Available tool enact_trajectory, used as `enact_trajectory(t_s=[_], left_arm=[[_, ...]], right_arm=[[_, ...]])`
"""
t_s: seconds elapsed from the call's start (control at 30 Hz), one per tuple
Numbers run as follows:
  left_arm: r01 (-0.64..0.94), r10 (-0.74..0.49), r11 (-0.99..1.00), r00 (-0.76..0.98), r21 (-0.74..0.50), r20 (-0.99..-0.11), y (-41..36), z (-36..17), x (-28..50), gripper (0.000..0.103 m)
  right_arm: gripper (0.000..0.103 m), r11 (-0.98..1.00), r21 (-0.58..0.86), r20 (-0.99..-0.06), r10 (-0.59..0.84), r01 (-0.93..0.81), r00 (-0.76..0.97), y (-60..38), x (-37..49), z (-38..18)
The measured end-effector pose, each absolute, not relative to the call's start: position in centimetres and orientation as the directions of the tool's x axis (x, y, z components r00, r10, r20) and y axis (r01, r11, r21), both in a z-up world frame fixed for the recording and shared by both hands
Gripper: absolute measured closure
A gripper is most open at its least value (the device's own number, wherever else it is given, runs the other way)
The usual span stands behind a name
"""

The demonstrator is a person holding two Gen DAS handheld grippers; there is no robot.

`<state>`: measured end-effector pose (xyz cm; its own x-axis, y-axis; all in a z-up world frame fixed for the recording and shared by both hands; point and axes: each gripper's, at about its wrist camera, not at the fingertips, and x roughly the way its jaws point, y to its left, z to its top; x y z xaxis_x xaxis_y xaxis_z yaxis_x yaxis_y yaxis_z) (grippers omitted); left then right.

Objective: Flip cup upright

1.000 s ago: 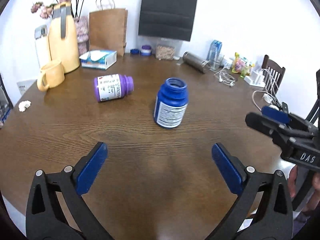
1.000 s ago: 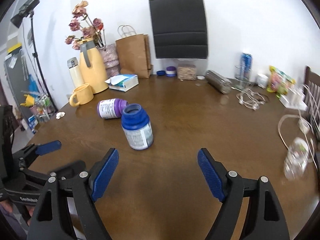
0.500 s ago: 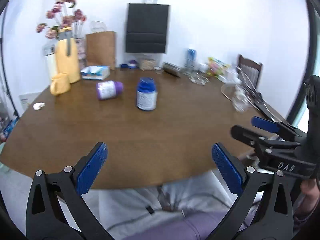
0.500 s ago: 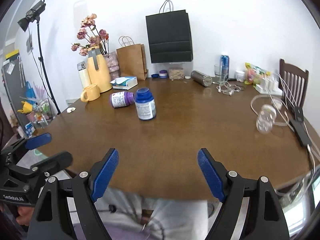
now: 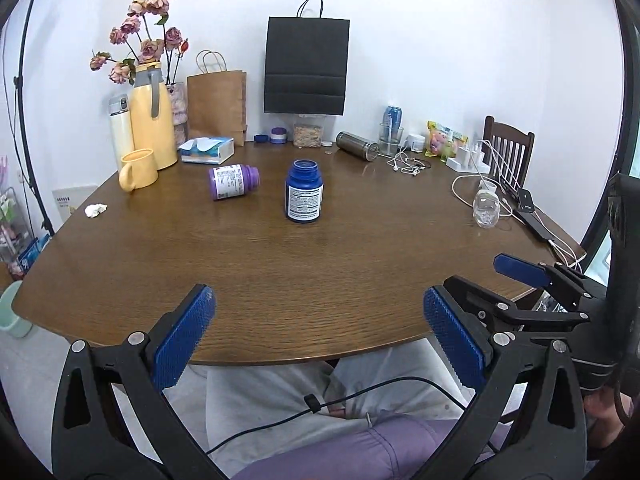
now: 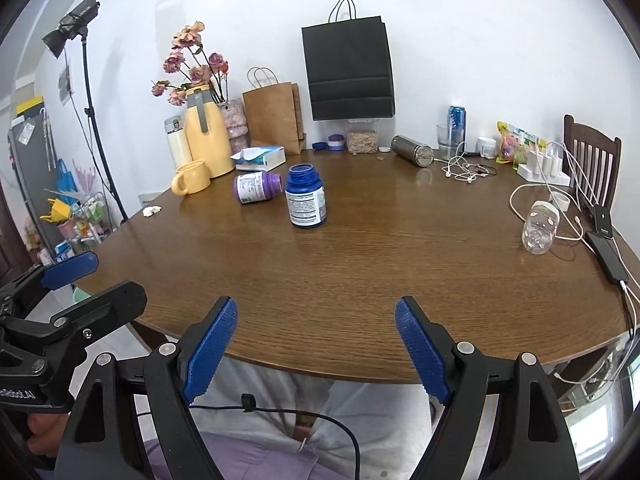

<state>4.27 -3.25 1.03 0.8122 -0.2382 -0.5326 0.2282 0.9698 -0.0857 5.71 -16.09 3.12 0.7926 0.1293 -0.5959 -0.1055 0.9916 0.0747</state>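
A blue jar (image 5: 304, 196) (image 6: 306, 198) stands upright, its mouth open, near the middle of the round wooden table (image 5: 320, 272). Just left of it a purple jar (image 5: 232, 181) (image 6: 256, 187) lies on its side. A yellow mug (image 5: 138, 169) (image 6: 192, 177) stands upright at the far left. My left gripper (image 5: 318, 304) is open and holds nothing, back over the table's near edge. My right gripper (image 6: 316, 312) is likewise open, also at the near edge. Both are well short of the jars.
A yellow jug (image 5: 152, 124), flowers, paper bags and a tissue box line the back. On the right lie a clear plastic bottle (image 6: 540, 228), cables and chargers, with a chair (image 5: 506, 152) behind. A person's lap (image 5: 280, 396) is below the table edge.
Both grippers have drawn back from over the table to its near edge, so the jars look farther away. The jars and mug have not moved. Both grippers stayed open.
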Motion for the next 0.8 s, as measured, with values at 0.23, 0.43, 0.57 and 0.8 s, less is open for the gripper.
enact_trajectory(t_s=[0.23,0.43,0.57,0.8], left_arm=[[0.219,-0.231,0.972,0.813,-0.086,-0.535,-3.01,0.92,4.34,0.000],[0.214,-0.226,0.973,0.812,-0.085,-0.538,-2.77,0.91,4.48,0.000],[0.209,-0.223,0.974,0.812,-0.090,-0.540,-2.58,0.96,4.58,0.000],[0.213,-0.223,0.974,0.815,-0.081,-0.535,-2.68,1.04,4.54,0.000]], right_arm=[[0.018,0.992,0.077,-0.594,0.123,-0.096,0.795,-16.31,5.60,3.15],[0.018,0.992,0.079,-0.596,0.123,-0.094,0.794,-16.38,5.73,3.03],[0.018,0.993,0.081,-0.592,0.119,-0.088,0.797,-16.52,5.74,3.14],[0.018,0.991,0.092,-0.590,0.131,-0.095,0.797,-16.35,5.86,3.16]])
